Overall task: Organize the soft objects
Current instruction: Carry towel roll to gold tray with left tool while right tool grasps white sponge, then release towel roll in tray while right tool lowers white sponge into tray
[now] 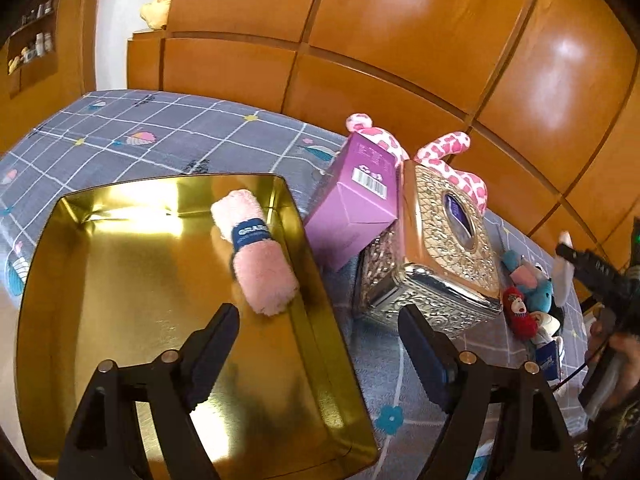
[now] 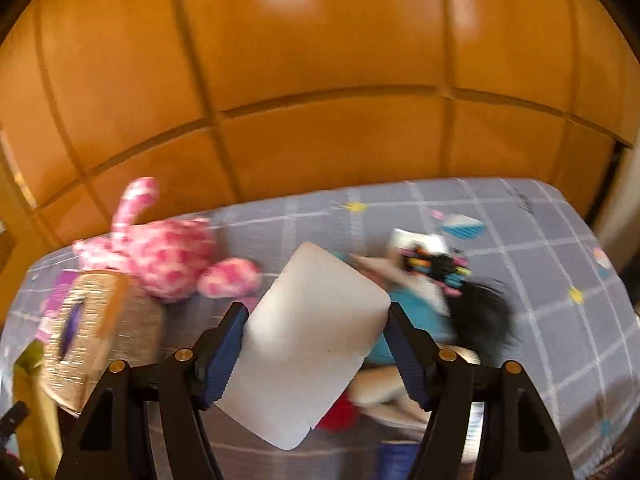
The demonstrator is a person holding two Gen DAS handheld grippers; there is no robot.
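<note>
A pink rolled towel (image 1: 260, 256) with a blue band lies inside the gold tin tray (image 1: 120, 280), against its right wall. My left gripper (image 1: 318, 314) hangs open just short of the towel, over the tray's right rim, with nothing between its fingers. A flat white soft pad (image 2: 312, 344) with rounded corners sits tilted between both pads of my right gripper (image 2: 316, 312), which is shut on it. Under and behind the pad lies a heap of small plush toys (image 1: 532, 300), among them a black-haired doll (image 2: 480, 304) and a red plush (image 2: 340, 416).
A silver embossed tissue box (image 1: 440, 248) and a purple carton (image 1: 356, 208) stand right of the tray, with a pink spotted plush (image 2: 160, 252) behind them. All rest on a grey checked cloth (image 1: 160, 136). Wooden cabinet panels (image 1: 400, 40) close off the back.
</note>
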